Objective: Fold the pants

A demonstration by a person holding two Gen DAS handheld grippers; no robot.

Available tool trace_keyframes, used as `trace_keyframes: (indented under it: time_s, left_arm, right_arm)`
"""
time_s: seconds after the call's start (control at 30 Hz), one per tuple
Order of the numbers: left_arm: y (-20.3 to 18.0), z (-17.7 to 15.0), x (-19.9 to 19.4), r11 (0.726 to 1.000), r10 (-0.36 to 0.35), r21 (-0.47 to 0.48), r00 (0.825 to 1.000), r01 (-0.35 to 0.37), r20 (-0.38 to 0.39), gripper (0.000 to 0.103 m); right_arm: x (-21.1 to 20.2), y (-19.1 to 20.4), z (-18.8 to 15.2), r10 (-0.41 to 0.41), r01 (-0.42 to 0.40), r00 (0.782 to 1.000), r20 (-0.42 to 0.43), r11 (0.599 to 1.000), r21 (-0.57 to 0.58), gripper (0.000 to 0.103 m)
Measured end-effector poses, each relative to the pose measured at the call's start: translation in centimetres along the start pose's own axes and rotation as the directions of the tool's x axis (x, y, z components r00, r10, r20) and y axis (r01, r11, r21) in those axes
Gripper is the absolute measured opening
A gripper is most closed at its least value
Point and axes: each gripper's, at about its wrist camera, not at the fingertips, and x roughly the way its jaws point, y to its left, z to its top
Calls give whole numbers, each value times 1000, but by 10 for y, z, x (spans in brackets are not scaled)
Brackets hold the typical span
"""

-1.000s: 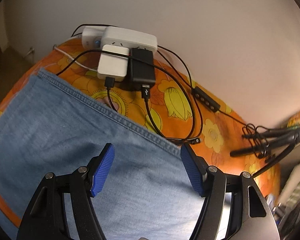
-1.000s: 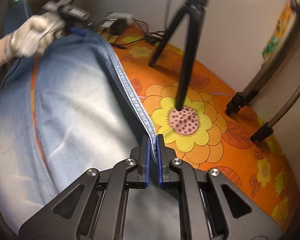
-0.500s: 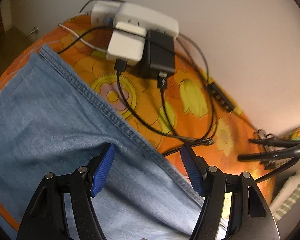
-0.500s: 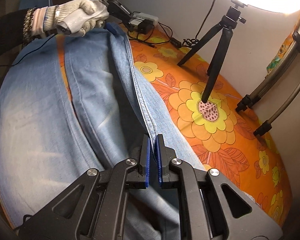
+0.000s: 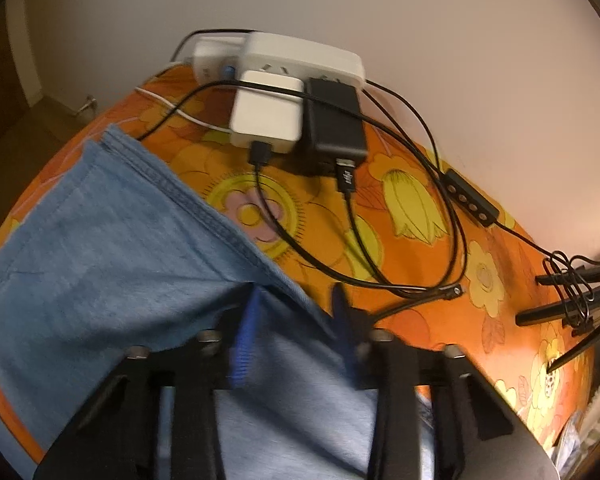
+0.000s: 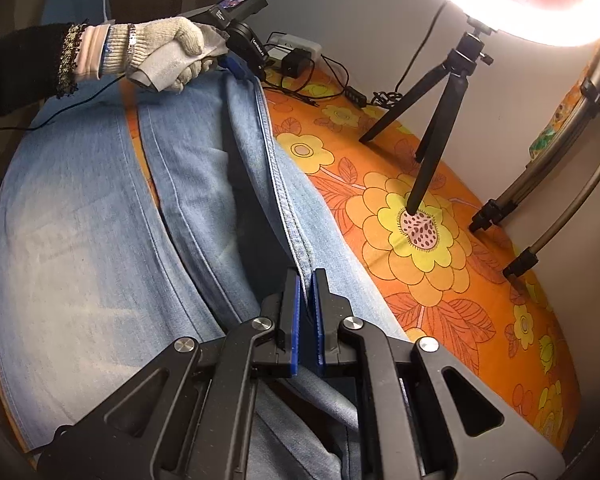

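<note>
Both ends of the jeans in play.
My right hand-held gripper (image 6: 307, 312) clamps the jeans (image 6: 100, 240) seam; my left hand-held gripper (image 5: 296, 332) is closing over their hem, near the chargers (image 5: 296, 116).

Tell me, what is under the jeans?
Under the jeans lies an orange flowered cloth; it shows beside them and in the gap between the legs. What is under that cloth is covered.

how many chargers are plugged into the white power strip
2: a white charger on the left and a black charger right beside it, both hanging off the power strip by the wall; more may be hidden behind.
</note>
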Motion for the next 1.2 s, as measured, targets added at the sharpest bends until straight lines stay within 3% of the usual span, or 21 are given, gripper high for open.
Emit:
trace_keyframes:
  time_s: [0.03, 0.13, 0.3, 0.57, 0.9, 1.2]
  left_arm:
    - [5, -1, -1, 1000, -3, -4, 1000, 3, 11, 9]
    - [19, -7, -4, 998, -56, -30, 998, 57, 35, 5]
    - [28, -8, -19, 994, -97, -39, 992, 101, 83, 3]
    - [50, -15, -78, 983, -173, -28, 969, 180, 175, 2]
    - [91, -76, -170, 982, -182, -1, 938, 190, 294, 2]
    - [139, -153, -204, 973, -198, -56, 936, 223, 290, 2]
  right_arm:
    - [-1, 2, 0, -2, 2, 1000, 1, 1000, -5, 7]
    - [-2, 7, 1, -16, 16, 1000, 5, 1000, -17, 7]
    - [-3, 8, 5, -52, 52, 999, -1, 999, -16, 7]
    - [-18, 10, 13, -95, 95, 995, 11, 995, 13, 7]
    - [-55, 53, 9, -63, 63, 998, -11, 998, 8, 7]
    - [-78, 96, -12, -51, 50, 996, -69, 999, -9, 7]
